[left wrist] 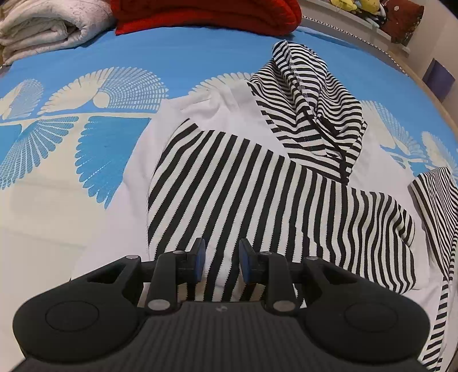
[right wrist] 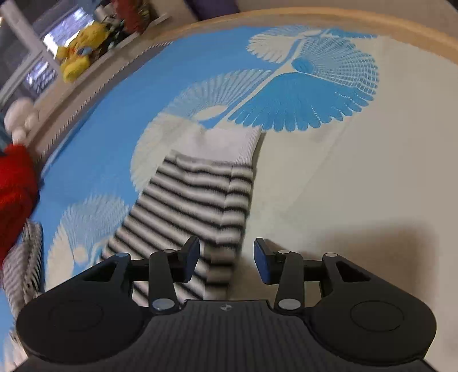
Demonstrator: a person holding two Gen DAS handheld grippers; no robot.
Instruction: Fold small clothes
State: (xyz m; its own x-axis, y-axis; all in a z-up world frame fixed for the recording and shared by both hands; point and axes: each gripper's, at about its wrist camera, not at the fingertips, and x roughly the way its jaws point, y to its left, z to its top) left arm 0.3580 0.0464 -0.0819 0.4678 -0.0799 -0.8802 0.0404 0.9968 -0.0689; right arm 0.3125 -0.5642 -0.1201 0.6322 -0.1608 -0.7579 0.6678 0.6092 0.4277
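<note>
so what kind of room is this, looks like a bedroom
Most likely a bedroom. The striped garment lies on a bed with a blue patterned sheet, folded blankets sit at its far end, and a yellow soft toy sits on a ledge beside it.

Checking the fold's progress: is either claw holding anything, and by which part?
Left claw: striped garment lies between its pads, but a grip cannot be told. Right claw: open, holding nothing.
</note>
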